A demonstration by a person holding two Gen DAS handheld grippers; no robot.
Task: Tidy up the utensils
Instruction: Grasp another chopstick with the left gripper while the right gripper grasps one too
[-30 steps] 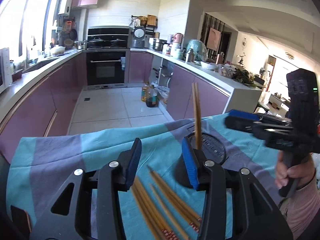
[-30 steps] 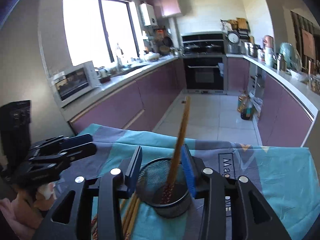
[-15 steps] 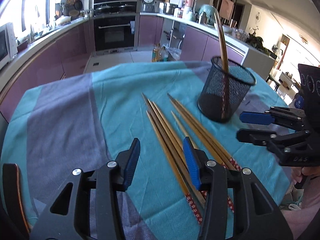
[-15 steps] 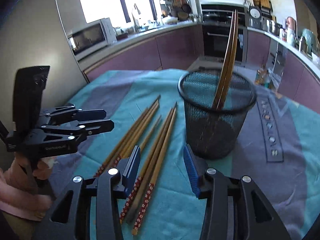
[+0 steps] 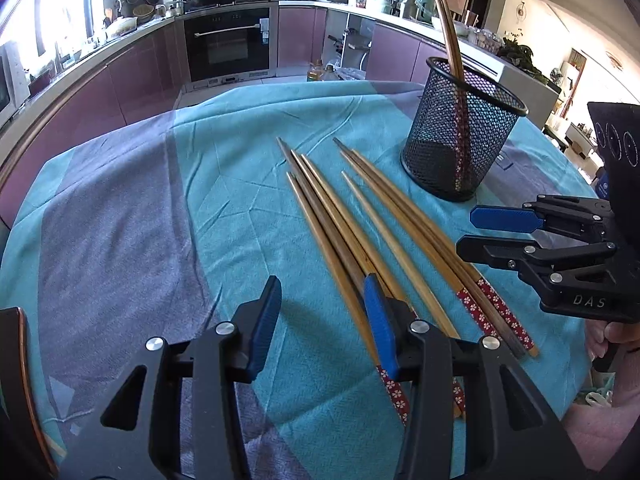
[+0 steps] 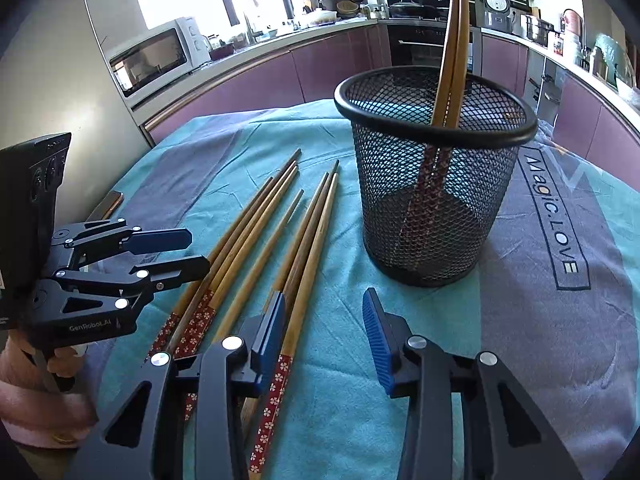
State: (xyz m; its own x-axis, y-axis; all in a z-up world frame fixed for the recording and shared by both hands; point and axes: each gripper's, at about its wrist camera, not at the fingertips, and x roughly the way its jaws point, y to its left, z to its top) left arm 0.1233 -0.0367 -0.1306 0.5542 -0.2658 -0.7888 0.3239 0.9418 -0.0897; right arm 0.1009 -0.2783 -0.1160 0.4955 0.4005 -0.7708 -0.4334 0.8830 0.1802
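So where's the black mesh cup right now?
The black mesh cup stands upright on the teal tablecloth, just right of the loose chopsticks in the right wrist view, with two chopsticks leaning inside it.

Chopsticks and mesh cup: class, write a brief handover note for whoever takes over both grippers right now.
Left gripper: open, empty, low over the loose chopsticks.
Right gripper: open, empty, near their patterned ends.
Done: two chopsticks stand in the black mesh cup.
Left: about seven chopsticks lie on the teal cloth beside the cup; move them in.
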